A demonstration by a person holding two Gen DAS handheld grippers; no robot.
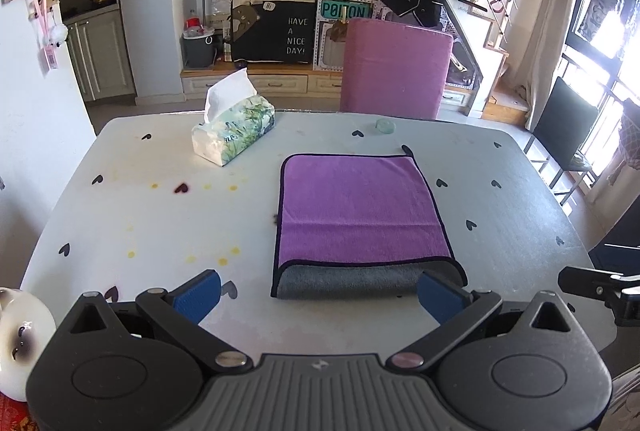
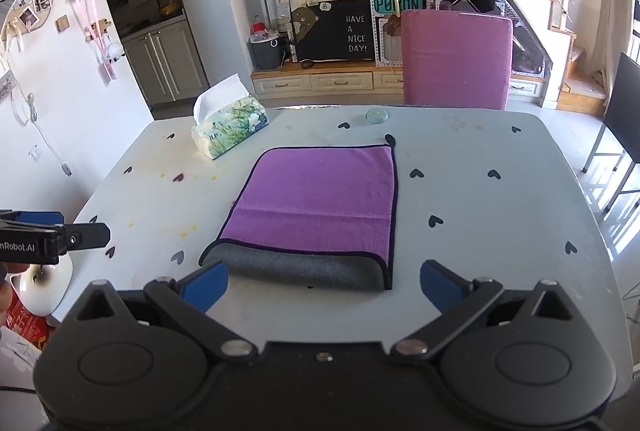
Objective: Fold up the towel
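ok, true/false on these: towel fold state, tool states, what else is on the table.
1. The purple towel with dark trim is folded over, grey underside showing along its near edge. True.
2. The left tool grips the towel. False: open, holding nothing.
3. The right tool is open. True.
4. The floral tissue pack lies on the towel. False: it sits apart, on the white heart-print table.
5. A pink chair stands at the far side. True.
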